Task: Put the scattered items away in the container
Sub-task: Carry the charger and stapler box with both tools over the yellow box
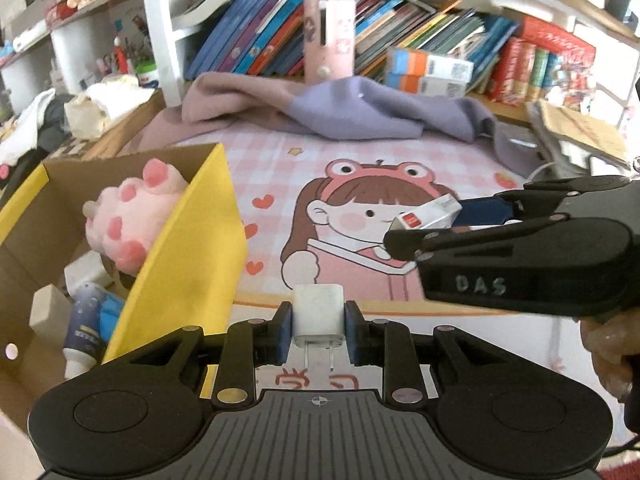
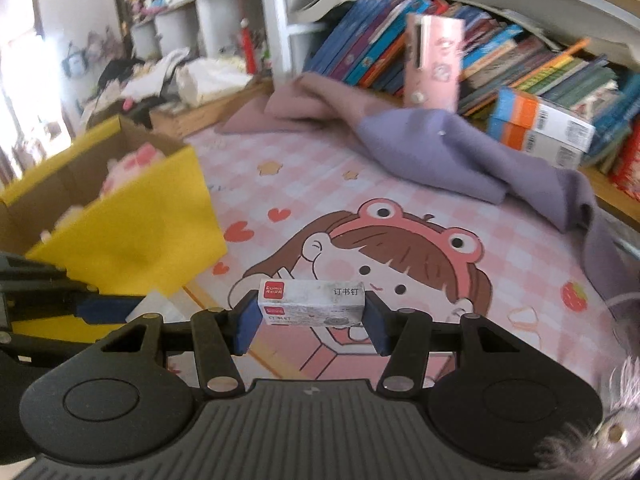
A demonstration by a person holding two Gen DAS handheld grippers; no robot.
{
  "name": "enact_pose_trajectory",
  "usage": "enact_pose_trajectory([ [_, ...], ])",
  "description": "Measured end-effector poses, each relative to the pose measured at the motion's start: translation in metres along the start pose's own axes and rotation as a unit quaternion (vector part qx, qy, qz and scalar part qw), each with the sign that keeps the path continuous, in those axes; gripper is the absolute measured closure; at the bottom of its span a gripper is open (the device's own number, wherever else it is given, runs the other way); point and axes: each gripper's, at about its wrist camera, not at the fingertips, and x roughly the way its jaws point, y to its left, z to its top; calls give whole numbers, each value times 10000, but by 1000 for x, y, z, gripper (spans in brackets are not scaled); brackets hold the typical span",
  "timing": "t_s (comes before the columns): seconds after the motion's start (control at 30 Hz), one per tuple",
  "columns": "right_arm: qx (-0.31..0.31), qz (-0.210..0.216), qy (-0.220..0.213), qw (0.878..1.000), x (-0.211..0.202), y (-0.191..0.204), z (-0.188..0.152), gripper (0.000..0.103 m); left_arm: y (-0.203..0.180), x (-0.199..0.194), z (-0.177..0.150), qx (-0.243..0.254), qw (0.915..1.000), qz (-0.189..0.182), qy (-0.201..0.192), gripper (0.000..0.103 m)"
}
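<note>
A crumpled purple cloth (image 1: 360, 108) lies at the far edge of the pink cartoon mat (image 1: 360, 184), below a shelf of leaning books (image 1: 420, 28) and a pink case (image 1: 330, 38) standing against them. To my left sits the cardboard box (image 1: 188, 264) with yellow flaps, already holding a pink plush toy (image 1: 128, 216) and a bottle (image 1: 86, 332); its near flap rises between my left gripper (image 1: 319, 322) and the box's inside. That gripper is closed on a white plug adapter (image 1: 319, 312), prongs pointing back at me. My right gripper (image 2: 312, 314) is clamped on the ends of a small staple box (image 2: 312, 304), raised above the mat, right of the box.
</note>
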Motion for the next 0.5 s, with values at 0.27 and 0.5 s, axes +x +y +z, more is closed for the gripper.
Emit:
enact_pose_trajectory([
  [0.27,206,-317,-206,9991,-48,16,-16,51,5,-44,-12,101,9981,-544,-260,78],
  [0.5,285,-759,-418,9958,-92,40,-35,51,12,-74,-15,359,9928,-880,-726,78],
])
